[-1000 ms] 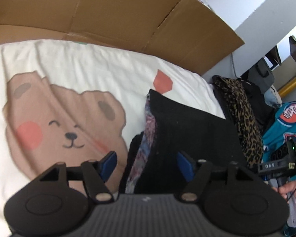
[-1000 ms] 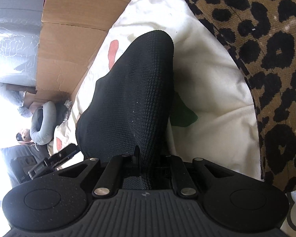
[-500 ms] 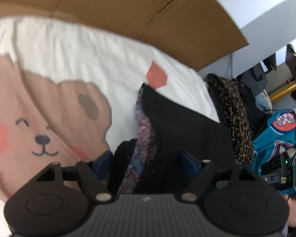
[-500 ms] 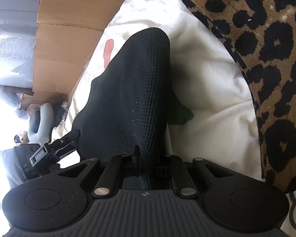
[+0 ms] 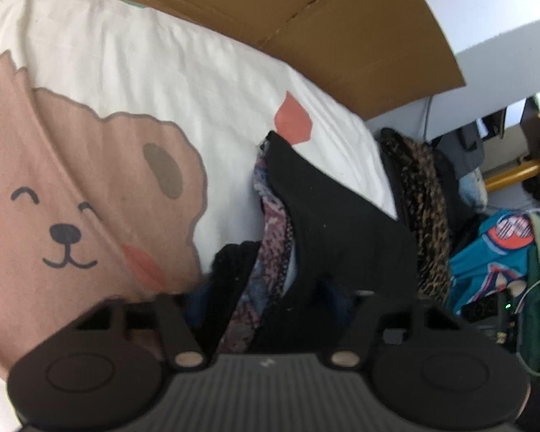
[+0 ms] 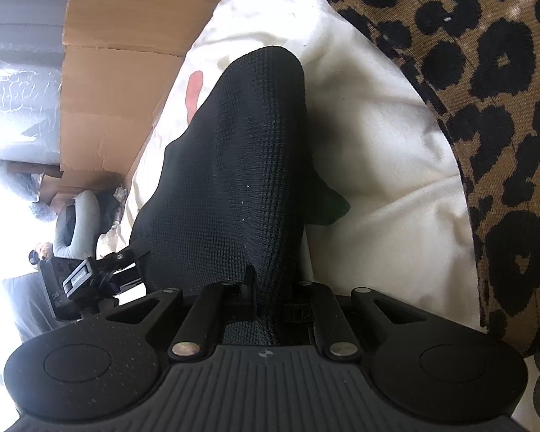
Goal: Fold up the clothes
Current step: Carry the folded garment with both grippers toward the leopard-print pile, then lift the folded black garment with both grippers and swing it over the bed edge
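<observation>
The right gripper point(image 6: 270, 295) is clamped tight on the near edge of the black knit garment point(image 6: 234, 165), which runs lengthwise straight ahead of it across the white bear-print bedsheet point(image 5: 133, 64). Over on the garment's far side edge, the left gripper point(image 5: 270, 298) has just been closing, a bunch of black and patterned layers between its fingers; whether the pads bite yet, I cannot tell. Open sheet lies beyond the garment toward the cardboard point(image 5: 306, 18), good room for a fold. A leopard-print cloth point(image 6: 486, 90) crowds the garment's other side, just beside the right gripper.
</observation>
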A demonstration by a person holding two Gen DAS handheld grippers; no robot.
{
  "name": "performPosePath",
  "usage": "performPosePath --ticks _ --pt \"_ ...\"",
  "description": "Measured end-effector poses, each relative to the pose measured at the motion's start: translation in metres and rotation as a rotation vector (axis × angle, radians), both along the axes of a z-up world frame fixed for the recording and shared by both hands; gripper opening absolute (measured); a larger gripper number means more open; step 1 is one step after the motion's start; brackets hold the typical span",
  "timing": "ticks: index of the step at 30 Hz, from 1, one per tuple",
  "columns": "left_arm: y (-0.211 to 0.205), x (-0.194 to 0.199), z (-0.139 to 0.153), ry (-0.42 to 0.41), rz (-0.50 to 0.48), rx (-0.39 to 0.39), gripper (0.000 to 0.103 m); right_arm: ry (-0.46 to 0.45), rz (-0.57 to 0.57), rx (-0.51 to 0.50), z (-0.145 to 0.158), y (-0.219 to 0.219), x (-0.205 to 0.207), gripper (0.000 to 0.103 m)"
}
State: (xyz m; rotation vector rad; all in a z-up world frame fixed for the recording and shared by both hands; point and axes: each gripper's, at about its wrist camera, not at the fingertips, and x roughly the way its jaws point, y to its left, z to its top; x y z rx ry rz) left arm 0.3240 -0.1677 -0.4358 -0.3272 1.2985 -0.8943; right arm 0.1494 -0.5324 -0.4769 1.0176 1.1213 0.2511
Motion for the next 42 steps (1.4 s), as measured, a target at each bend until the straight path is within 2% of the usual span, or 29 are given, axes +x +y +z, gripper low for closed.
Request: performPosePath --ticks 3,6,7,9,11,13,14,15,17,20,22,24,25,27,29,32,42 --pt "0.001 0.002 0.002 0.002 0.001 0.001 0.042 -0.018 -0.004 0.008 0.003 0.002 -0.002 0.007" --pt "-0.001 0.003 0.006 -0.011 -0.014 0.012 0.042 -0.031 -0.004 0.02 0.006 0.001 -0.003 0.007" --pt "-0.003 0.004 0.007 -0.013 -0.018 0.017 0.044 -0.029 -0.006 0.021 0.006 0.001 -0.003 0.008" --pt "-0.006 0.006 0.003 0.002 -0.024 0.027 0.057 -0.026 -0.009 0.022 0.004 0.001 -0.001 0.011" --pt "-0.007 0.009 -0.001 0.025 -0.019 0.016 0.06 -0.029 -0.029 0.036 0.001 0.001 0.0 0.013" --pt "-0.007 0.012 -0.005 0.054 -0.007 -0.012 0.065 -0.044 -0.057 0.063 -0.004 0.0 -0.001 0.023" --pt "-0.006 0.013 -0.006 0.07 -0.002 -0.03 0.07 -0.051 -0.071 0.077 -0.006 -0.001 -0.002 0.029" --pt "-0.007 0.014 -0.007 0.08 -0.004 -0.043 0.076 -0.057 -0.083 0.091 -0.008 -0.001 -0.002 0.031" --pt "-0.01 0.014 -0.01 0.1 -0.007 -0.069 0.082 -0.065 -0.103 0.117 -0.012 -0.001 -0.001 0.031" --pt "-0.016 0.014 -0.01 0.101 -0.016 -0.075 0.083 -0.064 -0.125 0.138 -0.016 0.0 0.003 0.031" --pt "-0.018 0.013 -0.009 0.088 -0.026 -0.063 0.077 -0.063 -0.143 0.145 -0.018 0.0 0.005 0.031" --pt "-0.017 0.015 -0.011 0.095 -0.025 -0.051 0.065 -0.055 -0.158 0.141 -0.018 0.001 0.007 0.029" --pt "-0.015 0.018 -0.012 0.11 -0.018 -0.043 0.062 -0.046 -0.164 0.133 -0.019 0.001 0.007 0.022" --pt "-0.014 0.023 -0.014 0.135 -0.011 -0.019 0.046 -0.022 -0.185 0.109 -0.015 0.004 0.007 0.012" --pt "-0.017 0.021 -0.008 0.127 -0.006 0.021 0.042 0.003 -0.208 0.083 -0.009 0.006 0.008 0.01" --pt "-0.028 0.011 0.006 0.041 -0.016 0.091 0.04 0.013 -0.19 -0.031 0.012 0.019 0.011 0.009" --pt "-0.037 -0.002 0.025 -0.055 -0.006 0.153 0.035 0.057 -0.193 -0.155 0.031 0.027 0.012 0.009"
